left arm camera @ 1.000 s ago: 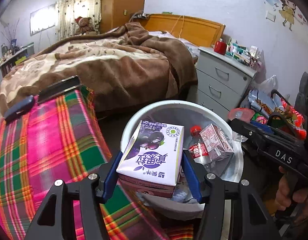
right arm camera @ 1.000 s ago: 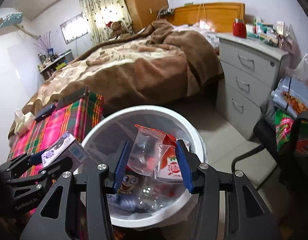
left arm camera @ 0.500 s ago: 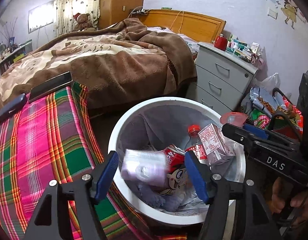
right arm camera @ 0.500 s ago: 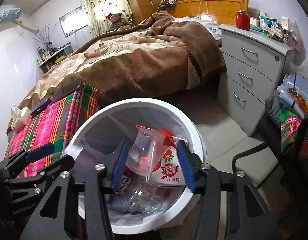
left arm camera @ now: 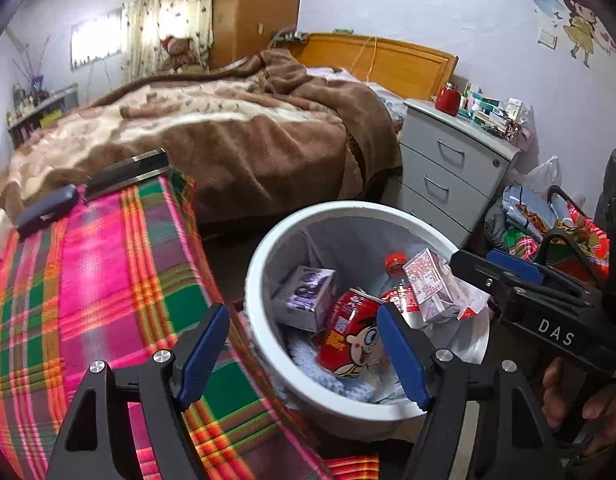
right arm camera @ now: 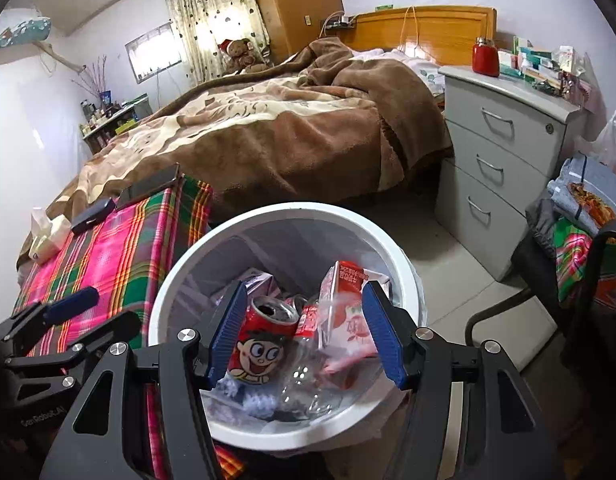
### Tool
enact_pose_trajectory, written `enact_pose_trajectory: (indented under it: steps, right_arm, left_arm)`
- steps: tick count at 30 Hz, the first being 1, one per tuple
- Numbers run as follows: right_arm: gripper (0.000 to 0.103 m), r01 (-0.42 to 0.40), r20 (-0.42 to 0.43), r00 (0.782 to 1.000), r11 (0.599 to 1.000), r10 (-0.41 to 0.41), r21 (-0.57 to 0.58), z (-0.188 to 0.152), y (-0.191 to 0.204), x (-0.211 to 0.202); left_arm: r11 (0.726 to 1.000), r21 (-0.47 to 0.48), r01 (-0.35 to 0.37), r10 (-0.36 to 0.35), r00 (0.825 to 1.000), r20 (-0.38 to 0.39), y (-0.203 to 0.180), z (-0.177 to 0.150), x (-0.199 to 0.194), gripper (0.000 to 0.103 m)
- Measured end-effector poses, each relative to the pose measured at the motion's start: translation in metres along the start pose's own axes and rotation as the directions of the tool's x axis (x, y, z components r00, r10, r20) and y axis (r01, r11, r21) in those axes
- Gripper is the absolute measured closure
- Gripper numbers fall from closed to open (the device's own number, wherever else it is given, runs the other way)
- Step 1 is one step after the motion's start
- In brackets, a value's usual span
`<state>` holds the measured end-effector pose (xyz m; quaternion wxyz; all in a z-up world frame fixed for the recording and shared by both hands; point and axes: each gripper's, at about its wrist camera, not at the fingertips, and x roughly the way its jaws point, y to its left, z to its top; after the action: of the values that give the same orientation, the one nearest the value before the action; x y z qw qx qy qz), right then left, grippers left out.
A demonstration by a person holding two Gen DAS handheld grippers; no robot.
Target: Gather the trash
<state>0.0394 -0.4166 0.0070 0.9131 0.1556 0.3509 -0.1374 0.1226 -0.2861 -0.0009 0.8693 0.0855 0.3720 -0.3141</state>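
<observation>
Both grippers [left arm camera: 304, 350] [right arm camera: 304, 334] spread-fingered above white bin [right arm camera: 404, 268]

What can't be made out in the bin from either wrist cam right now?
- White round bin's floor: both views, covered by trash.
- Clear plastic cup: right wrist view, blurred against the red-and-white carton; resting state unclear.
- Purple milk carton: right wrist view, mostly behind the gripper finger.
</observation>
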Motion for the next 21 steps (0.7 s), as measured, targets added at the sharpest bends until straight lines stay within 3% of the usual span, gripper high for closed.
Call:
enact_pose_trajectory:
  steps: [4, 10, 16, 21]
  right_arm:
    - [0.042, 0.015, 0.038, 0.999, 1.000, -0.016, 0.007, -0.006, 0.006, -0.012]
    - [0.042, 0.007, 0.072, 0.997, 1.000, -0.007, -0.004, -0.019, 0.019, -0.026]
    - [0.042, 0.031, 0.134, 0.991, 0.999, -0.028, -0.021, -0.032, 0.031, -0.045]
    - [0.042, 0.058, 0.178, 0.983, 0.998, -0.050, -0.038, -0.041, 0.039, -0.057]
  left_arm:
    - [1.000, -0.012, -0.004, 0.004, 1.000, 0.006, 0.004, -0.006, -0.013, 0.027]
    - [0.997, -0.002, -0.077, 0.077, 0.996, 0.049, 0.005, -0.021, -0.037, 0.027]
    - [0.996, -0.022, -0.086, 0.087, 0.992, 0.090, 0.007, -0.037, -0.058, 0.027]
    - [0.987, -0.005, -0.162, 0.162, 0.978, 0.129, 0.004, -0.051, -0.076, 0.027]
